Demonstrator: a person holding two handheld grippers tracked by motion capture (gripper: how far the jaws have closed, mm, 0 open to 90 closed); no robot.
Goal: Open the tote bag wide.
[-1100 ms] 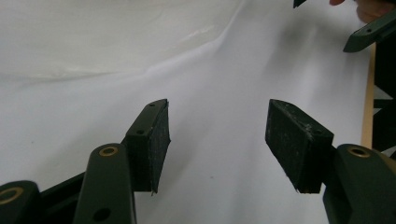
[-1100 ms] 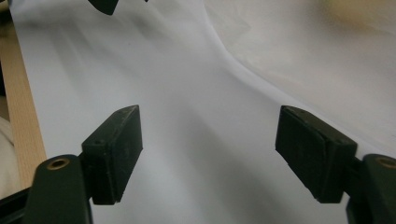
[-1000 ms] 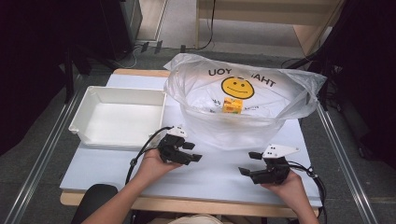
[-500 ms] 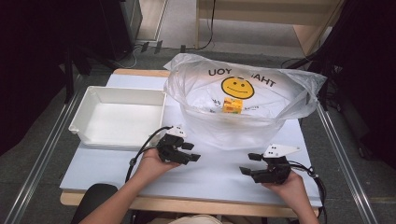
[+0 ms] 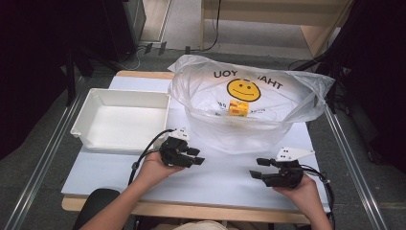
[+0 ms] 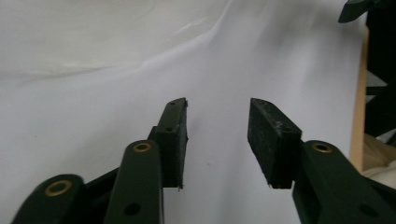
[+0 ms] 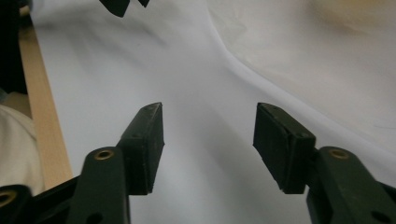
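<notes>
A clear plastic bag (image 5: 287,91) with a yellow smiley face printed on it stands open at the back right of the white table (image 5: 220,177). A small yellow-orange box (image 5: 238,108) lies inside it. My left gripper (image 5: 197,157) (image 6: 218,102) hovers low over the table in front of the bag and points right. Its jaws have just been closing, stand apart and hold nothing. My right gripper (image 5: 256,167) (image 7: 208,108) faces it from the right. Its jaws have also just been closing a little and stand wide and empty.
An empty white tray (image 5: 95,112) sits at the left of the table. The wooden front edge (image 5: 191,210) runs under both forearms. Metal rails flank the table. Each gripper view catches the other gripper's jaw tips far off.
Both hands have stayed where they were. The left gripper's jaws look somewhat narrower than before.
</notes>
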